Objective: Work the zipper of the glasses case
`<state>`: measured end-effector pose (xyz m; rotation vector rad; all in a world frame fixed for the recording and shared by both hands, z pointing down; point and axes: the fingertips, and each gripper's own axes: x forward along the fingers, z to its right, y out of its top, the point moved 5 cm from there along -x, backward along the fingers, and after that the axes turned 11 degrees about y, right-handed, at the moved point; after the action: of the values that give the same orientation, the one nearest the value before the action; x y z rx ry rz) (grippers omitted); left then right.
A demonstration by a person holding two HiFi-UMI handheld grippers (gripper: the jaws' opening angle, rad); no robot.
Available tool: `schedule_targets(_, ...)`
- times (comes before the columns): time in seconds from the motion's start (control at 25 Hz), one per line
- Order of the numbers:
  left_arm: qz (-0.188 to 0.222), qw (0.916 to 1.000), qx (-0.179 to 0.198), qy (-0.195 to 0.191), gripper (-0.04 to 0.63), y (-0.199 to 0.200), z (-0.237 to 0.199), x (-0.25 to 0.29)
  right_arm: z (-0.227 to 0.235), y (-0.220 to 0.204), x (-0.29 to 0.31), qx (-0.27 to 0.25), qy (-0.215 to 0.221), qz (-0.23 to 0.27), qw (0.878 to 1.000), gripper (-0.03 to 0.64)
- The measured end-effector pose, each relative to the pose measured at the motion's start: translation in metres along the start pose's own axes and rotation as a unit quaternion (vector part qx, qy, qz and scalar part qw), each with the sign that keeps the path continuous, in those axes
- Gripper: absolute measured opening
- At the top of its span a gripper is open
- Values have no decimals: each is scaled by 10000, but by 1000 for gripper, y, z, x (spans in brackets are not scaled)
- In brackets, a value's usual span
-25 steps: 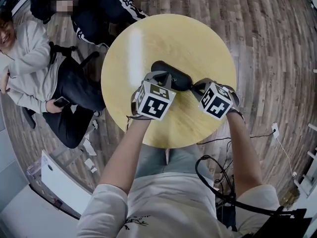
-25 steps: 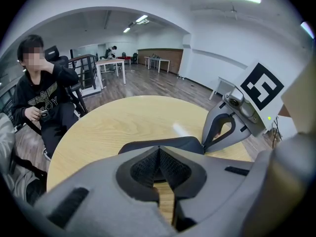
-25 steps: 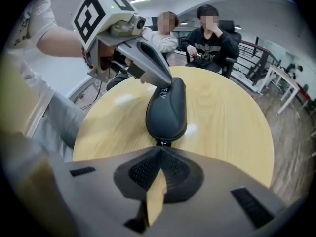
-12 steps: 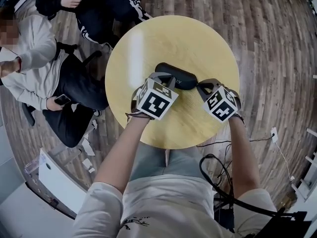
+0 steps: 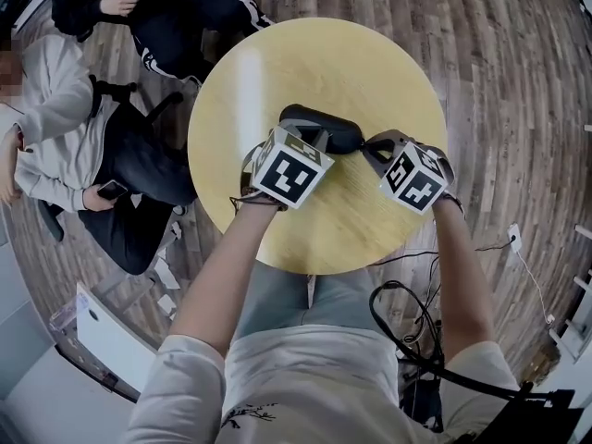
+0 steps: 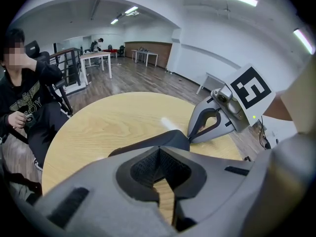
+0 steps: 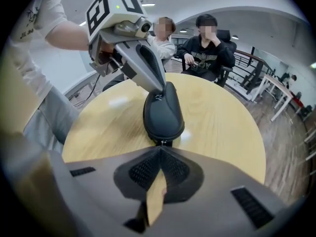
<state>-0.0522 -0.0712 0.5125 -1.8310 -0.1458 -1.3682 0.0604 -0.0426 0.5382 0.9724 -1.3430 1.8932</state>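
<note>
A black glasses case (image 5: 324,128) lies on the round yellow table (image 5: 314,63), a little past its middle. My left gripper (image 5: 310,139) is on the case's left part, jaws closed on the case's near edge (image 6: 163,138). In the right gripper view its fingertips (image 7: 160,88) touch the far end of the case (image 7: 163,112). My right gripper (image 5: 368,146) is at the case's right end. Its jaws (image 7: 161,148) are shut on the small metal zipper pull (image 7: 162,142). From the left gripper view the right gripper (image 6: 190,138) meets the case's tip.
Two people sit close to the table's far left edge, one in grey (image 5: 55,128) and one in black (image 5: 176,7). A black cable (image 5: 407,313) loops on the wooden floor near my right side. A white board (image 5: 111,340) lies at lower left.
Both grippers have stayed at the two ends of the case. The head view has shifted a little, and the case sits slightly higher in it.
</note>
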Motion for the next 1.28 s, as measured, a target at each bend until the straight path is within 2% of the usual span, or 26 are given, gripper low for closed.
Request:
schedule_targets(0.2,35,10000,4,18,6,-4,0,1,-11,-1,4,426,-192,146,9988,0)
schedule_targets(0.52,69,10000,6,18,6,-6,0,-2,-24,4,10,476,-200,-48,9987,0)
schedule_targets(0.64,71,9999,-75,-47,6,-7,1,-1,-33,7,23,979,-268,261,9945,0)
schedule_targets(0.76,121,9999,-100,-52,6,-7,1,-1,-43,17,33,1608,-336,727,9837,0)
schedule_targets(0.88,195,9997,-77,-81,6,-7,-1,-3,-45,21,38,1949,-561,996,9741,0)
schedule_targets(0.96,372,9991,-161,-117,6,-3,-5,-11,-43,15,29,1879,-755,969,9745,0)
schedule_targets(1.08,645,9972,-388,7,6,6,-20,-22,-30,-1,6,1398,-895,641,9840,0)
schedule_targets(1.28,78,9990,-61,-443,6,3,-6,-5,10,-19,-19,709,-971,231,9925,0)
